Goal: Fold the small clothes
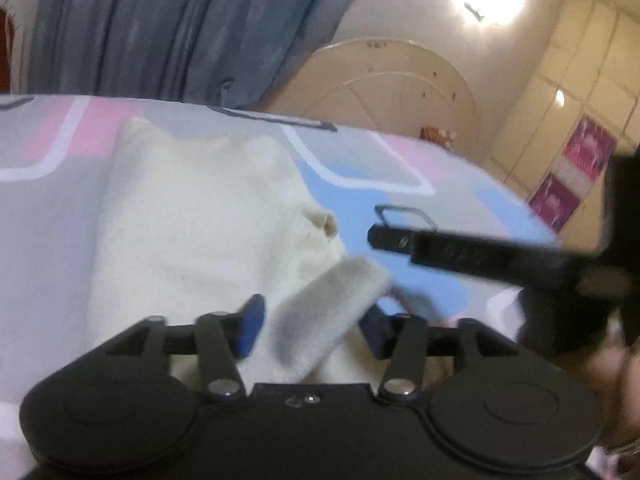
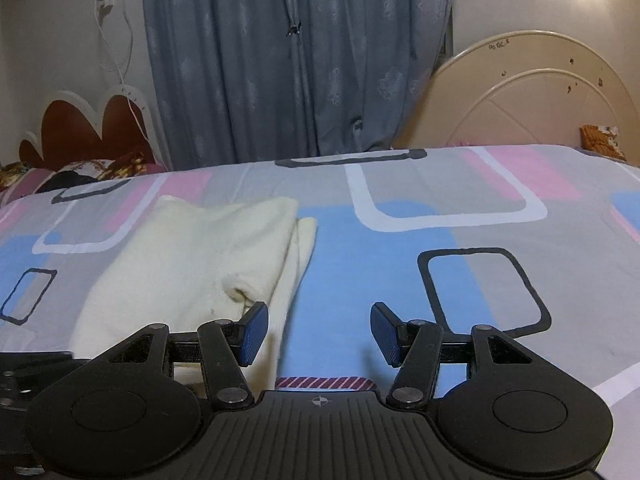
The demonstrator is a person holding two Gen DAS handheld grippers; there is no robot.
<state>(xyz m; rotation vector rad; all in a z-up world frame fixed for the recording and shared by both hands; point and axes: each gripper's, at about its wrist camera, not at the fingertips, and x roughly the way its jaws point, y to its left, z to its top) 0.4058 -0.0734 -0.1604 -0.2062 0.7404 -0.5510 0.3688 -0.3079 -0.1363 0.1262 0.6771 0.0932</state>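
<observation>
A cream knitted garment (image 2: pixel 192 256) lies folded on the bed (image 2: pixel 400 280), whose sheet is printed with pink, blue and grey blocks and white and dark rounded outlines. In the right wrist view the garment sits at about ten o'clock from the right tongs (image 2: pixel 319 334), its near edge passing just behind the left blue pad (image 2: pixel 254 334). The right tongs stand released, both pads apart over a blue patch of sheet with nothing between them. In the left wrist view the same garment (image 1: pixel 192 232) fills the middle of the picture, and a greyish-white ribbed strip (image 1: pixel 332 312) of it, blurred, runs slantwise through the gap of the left tongs (image 1: pixel 310 326) from six o'clock towards one o'clock. The left tongs are parted, their pads clear of the strip on both sides as far as the blur lets one judge. At three o'clock in that view the other black gripper reaches in over the sheet. Behind the bed hang grey-blue curtains (image 2: pixel 296 60), with a cream arched headboard (image 2: pixel 520 96) at two o'clock.
</observation>
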